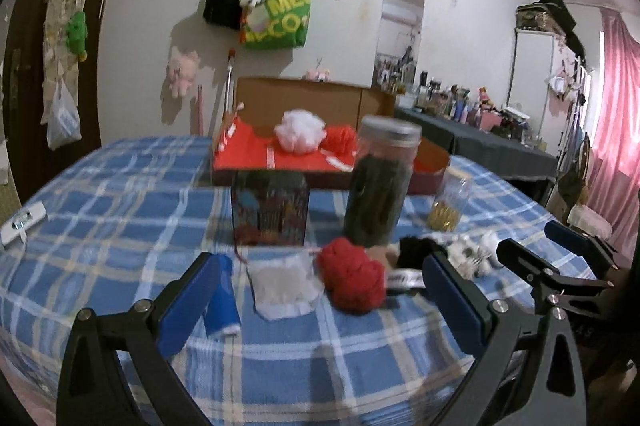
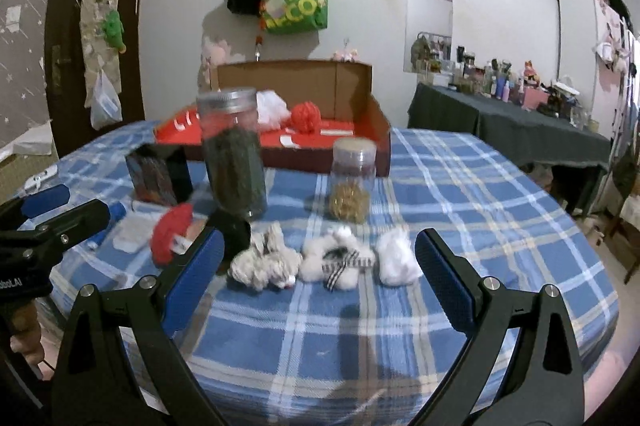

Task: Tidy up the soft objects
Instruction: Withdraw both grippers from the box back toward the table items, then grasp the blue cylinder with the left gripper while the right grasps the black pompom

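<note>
While two soft things, a white puff and a red yarn ball, already sit in the red cardboard box at the back of the bed, most of our soft things are not put away yet. Near our left gripper lies another red yarn ball, with a flat white pad just beside it and a blue tube next to one finger. Near our right gripper lie a fluffy grey-white toy, a white fuzzy thing with a checked bow and a white cotton clump. A black fuzzy thing sits behind them.

Both of our grippers hang with fingers spread wide and hold nothing.

Between the soft things and the box stand a tall jar of dark green stuff, a small jar with gold bits and a dark patterned box, all on the blue checked cover.

We think the job has only begun. About six soft things are left to carry over, and we must lift them past the jars.
</note>
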Tool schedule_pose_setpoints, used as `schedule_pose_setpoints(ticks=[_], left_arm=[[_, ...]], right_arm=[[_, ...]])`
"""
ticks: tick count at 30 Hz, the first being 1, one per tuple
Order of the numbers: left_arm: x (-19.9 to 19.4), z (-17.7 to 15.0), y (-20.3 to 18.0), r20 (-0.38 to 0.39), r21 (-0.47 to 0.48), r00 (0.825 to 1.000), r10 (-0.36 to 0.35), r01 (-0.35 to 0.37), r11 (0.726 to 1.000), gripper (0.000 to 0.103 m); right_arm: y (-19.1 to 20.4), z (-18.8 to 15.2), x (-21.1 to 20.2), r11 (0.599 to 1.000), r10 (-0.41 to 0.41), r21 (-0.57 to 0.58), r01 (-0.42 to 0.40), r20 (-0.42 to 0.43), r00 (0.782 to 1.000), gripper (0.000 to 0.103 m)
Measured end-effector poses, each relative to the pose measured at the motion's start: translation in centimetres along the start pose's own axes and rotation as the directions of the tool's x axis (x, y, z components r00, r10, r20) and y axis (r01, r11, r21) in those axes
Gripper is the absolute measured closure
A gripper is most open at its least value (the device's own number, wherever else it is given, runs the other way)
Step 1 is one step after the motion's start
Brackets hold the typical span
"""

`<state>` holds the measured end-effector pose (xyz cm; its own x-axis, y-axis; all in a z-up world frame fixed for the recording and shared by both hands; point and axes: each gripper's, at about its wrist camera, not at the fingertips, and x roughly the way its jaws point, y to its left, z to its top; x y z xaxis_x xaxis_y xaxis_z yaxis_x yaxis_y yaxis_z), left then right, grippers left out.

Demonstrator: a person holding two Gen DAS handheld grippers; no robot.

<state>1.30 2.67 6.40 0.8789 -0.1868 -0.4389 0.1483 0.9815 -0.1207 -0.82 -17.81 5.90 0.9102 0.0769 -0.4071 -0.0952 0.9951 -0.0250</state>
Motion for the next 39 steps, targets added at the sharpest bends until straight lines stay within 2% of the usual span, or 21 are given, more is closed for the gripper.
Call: schedule_pose_setpoints(ticks=[6,12,20,24,26,28,30,31,32,33,35,39], left_arm=[[1.8,-1.0,0.9,-0.068,-0.026,0.998,0.016,-0.017,1.000,0.000],[1.9,-0.9,2.5,-0.075,-0.030,0.994,0.078,-0.080,0.996,0.000],[2.8,-0.5,6.1,-0.128,-0.062,0.980,0.150,-0.158,0.985,0.000],[3.4,-0.6,7.0,-0.153,-0.069,0.976,0.157,-0.169,0.983,0.001],[3.8,-0.8,7.3,-0.167,-0.072,0.976,0.143,-0.157,0.985,0.007],[4.3,-0.9,7.3,-0.189,-0.064,0.974,0.128,-0.142,0.988,0.024],[5.0,-1.3,7.4,-0.218,-0.060,0.969,0.113,-0.129,0.990,0.039],[5.0,-1.3,7.4,-0.207,-0.051,0.970,0.128,-0.142,0.989,0.052],[4.8,-1.2,7.4,-0.198,-0.046,0.972,0.126,-0.138,0.989,0.063],[4.8,-1.2,7.5,-0.200,-0.052,0.974,0.110,-0.123,0.991,0.076],[4.5,-0.9,7.4,-0.188,-0.060,0.976,0.108,-0.121,0.991,0.077],[3.8,-0.3,6.9,-0.154,-0.049,0.981,0.122,-0.131,0.990,0.078]], right_arm=[[-0.1,-1.3,1.9,1.000,0.018,0.016,-0.017,-0.059,0.998,0.005],[0.3,-1.3,2.7,0.999,0.041,0.018,-0.040,-0.065,0.997,0.005],[2.0,-0.4,4.8,0.991,0.134,0.022,-0.132,-0.098,0.986,0.005],[2.7,0.2,5.7,0.987,0.162,0.010,-0.162,-0.114,0.980,0.005],[3.0,0.4,6.2,0.986,0.166,-0.002,-0.167,-0.120,0.979,0.007],[3.2,0.6,6.4,0.984,0.173,-0.013,-0.176,-0.121,0.977,0.019],[3.5,0.6,6.8,0.982,0.184,-0.026,-0.189,-0.133,0.974,0.048],[3.6,0.6,7.0,0.980,0.191,-0.030,-0.197,-0.142,0.971,0.055],[3.7,0.5,7.4,0.975,0.215,-0.025,-0.222,-0.161,0.963,0.066],[3.7,0.4,7.6,0.969,0.239,-0.014,-0.245,-0.172,0.956,0.074],[3.7,0.3,7.5,0.962,0.269,-0.007,-0.274,-0.170,0.948,0.075],[3.9,0.2,6.3,0.962,0.264,-0.042,-0.271,-0.130,0.956,0.076]])
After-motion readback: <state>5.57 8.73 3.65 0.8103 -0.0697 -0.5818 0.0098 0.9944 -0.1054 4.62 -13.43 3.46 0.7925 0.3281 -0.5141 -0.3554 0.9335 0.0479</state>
